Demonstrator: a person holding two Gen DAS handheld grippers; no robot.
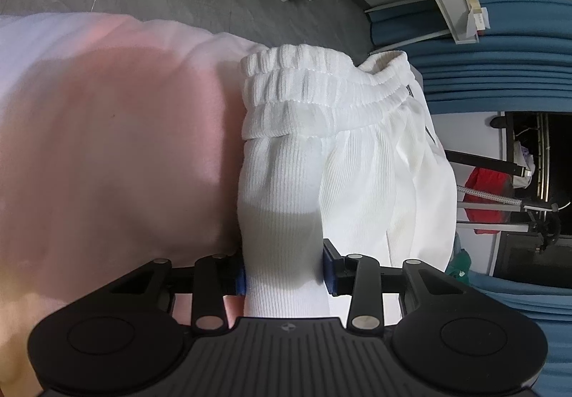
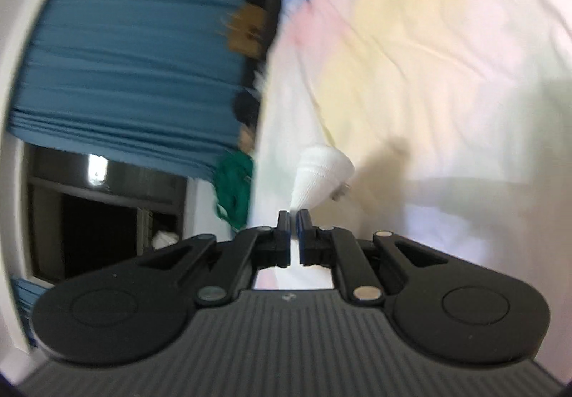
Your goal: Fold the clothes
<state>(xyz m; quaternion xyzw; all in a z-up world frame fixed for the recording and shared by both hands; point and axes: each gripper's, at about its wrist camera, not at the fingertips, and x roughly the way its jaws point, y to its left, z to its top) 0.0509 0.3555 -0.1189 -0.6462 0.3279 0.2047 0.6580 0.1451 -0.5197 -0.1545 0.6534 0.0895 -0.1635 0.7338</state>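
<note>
White ribbed garment [image 1: 286,211] clamped in left gripper [image 1: 284,271], on pastel bedsheet [image 1: 107,132]

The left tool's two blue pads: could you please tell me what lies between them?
A bunched fold of the white ribbed trousers fills the gap; the left tool is clamped on it, seen in the left wrist view.

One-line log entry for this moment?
left gripper: shut on white ribbed garment | right gripper: shut on white fabric | surface: pastel bedsheet
</note>
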